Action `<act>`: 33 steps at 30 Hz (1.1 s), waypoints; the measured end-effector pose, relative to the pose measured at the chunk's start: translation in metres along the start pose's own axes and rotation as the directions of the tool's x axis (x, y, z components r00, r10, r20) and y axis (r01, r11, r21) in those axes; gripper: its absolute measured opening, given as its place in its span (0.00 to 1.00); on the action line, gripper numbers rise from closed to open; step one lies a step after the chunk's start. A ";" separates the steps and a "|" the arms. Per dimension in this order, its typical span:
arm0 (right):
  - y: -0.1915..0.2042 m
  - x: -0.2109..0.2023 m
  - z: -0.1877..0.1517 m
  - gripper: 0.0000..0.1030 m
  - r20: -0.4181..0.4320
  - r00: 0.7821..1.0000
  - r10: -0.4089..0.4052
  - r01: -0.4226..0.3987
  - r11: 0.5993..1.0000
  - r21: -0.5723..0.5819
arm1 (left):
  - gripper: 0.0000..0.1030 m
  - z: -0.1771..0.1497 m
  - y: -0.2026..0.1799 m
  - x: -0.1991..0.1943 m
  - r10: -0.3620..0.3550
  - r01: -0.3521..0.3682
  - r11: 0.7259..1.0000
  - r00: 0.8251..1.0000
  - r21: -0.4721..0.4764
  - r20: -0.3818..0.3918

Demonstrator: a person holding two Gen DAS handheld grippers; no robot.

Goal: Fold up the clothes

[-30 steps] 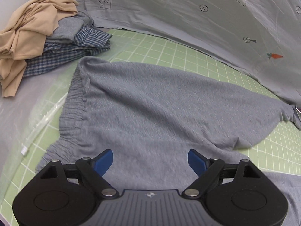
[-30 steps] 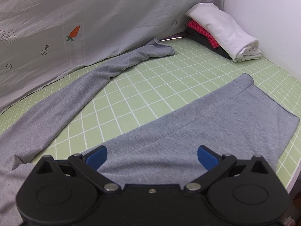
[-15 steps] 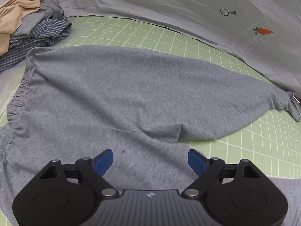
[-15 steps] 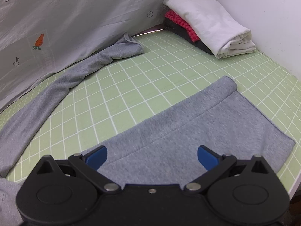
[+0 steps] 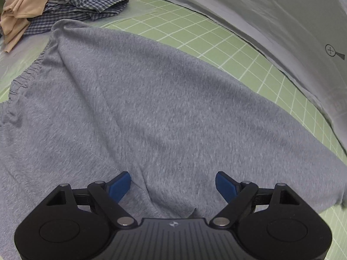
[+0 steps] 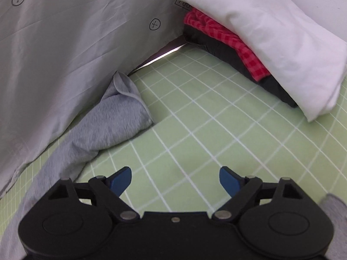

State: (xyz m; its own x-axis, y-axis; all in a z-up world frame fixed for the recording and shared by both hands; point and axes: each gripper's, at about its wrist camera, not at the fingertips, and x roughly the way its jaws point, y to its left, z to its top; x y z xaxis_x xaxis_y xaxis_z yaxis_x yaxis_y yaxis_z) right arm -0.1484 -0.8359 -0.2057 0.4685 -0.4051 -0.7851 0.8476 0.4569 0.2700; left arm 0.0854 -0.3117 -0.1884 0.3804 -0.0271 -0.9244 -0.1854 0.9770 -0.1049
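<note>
Grey sweatpants lie spread on the green grid mat, with the gathered waistband at the left. My left gripper hovers open just above a fold of the cloth near the crotch and grips nothing. In the right wrist view the far leg's cuff lies bunched against the hanging grey sheet. My right gripper is over bare mat just right of that leg. Its jaws are closing with only mat between them. A bit of the near leg shows at the bottom right.
A loose pile of clothes, beige over blue plaid, sits at the far left. A folded stack, with a white piece over red check and black, stands in the far right corner. The sheet walls the back.
My left gripper slid across the sweatpants and sank closer to the cloth. My right gripper swung off the near leg toward the far cuff and corner stack, its jaws slightly narrower.
</note>
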 end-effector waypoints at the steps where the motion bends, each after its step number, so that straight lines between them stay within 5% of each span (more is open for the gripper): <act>1: 0.005 0.008 0.007 0.83 0.004 1.000 0.012 -0.012 1.000 0.004 | 0.81 0.000 -0.001 0.000 0.024 -0.024 1.000 1.000 0.005 -0.005; 6: 0.033 0.049 0.038 0.77 0.014 0.999 0.040 -0.040 0.999 -0.008 | 0.74 -0.002 -0.006 0.003 0.089 -0.088 0.995 0.996 0.043 -0.012; 10: 0.044 0.064 0.050 0.65 0.014 1.000 0.014 -0.013 0.998 -0.054 | 0.53 0.000 -0.013 0.001 0.105 -0.106 0.991 0.994 0.085 0.012; 11: 0.047 0.065 0.052 0.57 0.016 1.000 0.005 -0.004 0.997 -0.074 | 0.43 0.001 -0.014 0.000 0.109 -0.110 0.990 0.994 0.091 0.019; 12: 0.049 0.067 0.053 0.38 0.011 1.000 0.004 -0.003 0.995 -0.099 | 0.37 0.002 -0.014 -0.001 0.117 -0.119 0.989 0.993 0.092 0.026; 13: 0.052 0.067 0.055 0.25 0.008 1.000 0.008 -0.007 0.992 -0.123 | 0.20 0.003 -0.012 -0.002 0.115 -0.117 0.990 0.993 0.084 0.028; 14: 0.054 0.066 0.056 0.03 0.011 0.999 0.032 -0.031 0.989 -0.146 | 0.07 0.005 -0.007 -0.003 0.101 -0.103 0.993 0.995 0.065 0.025; 20: 0.073 0.023 0.087 0.03 0.135 0.979 0.151 -0.107 0.951 -0.289 | 0.04 0.016 0.018 -0.015 0.010 -0.009 0.999 1.000 -0.046 0.020; 25: 0.053 -0.072 0.114 0.03 0.305 0.928 0.216 -0.141 0.958 -0.248 | 0.04 0.012 0.025 -0.043 -0.045 0.045 0.999 0.997 -0.004 0.058; 29: 0.002 -0.102 0.085 0.03 0.298 0.954 0.022 0.044 0.976 -0.212 | 0.04 0.000 0.029 -0.045 -0.037 0.036 0.999 0.999 0.033 0.028; 33: -0.061 -0.069 0.037 0.04 0.048 0.981 -0.188 0.194 0.966 -0.170 | 0.07 -0.003 0.030 -0.037 -0.029 0.030 0.998 0.999 0.055 -0.016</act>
State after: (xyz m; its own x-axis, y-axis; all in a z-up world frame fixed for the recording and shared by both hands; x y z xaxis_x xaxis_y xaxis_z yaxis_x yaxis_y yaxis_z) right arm -0.2232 -0.8655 -0.1475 0.3121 -0.5217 -0.7939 0.8675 0.4973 0.0142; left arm 0.0632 -0.2825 -0.1582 0.3711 -0.0588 -0.9267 -0.1238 0.9860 -0.1122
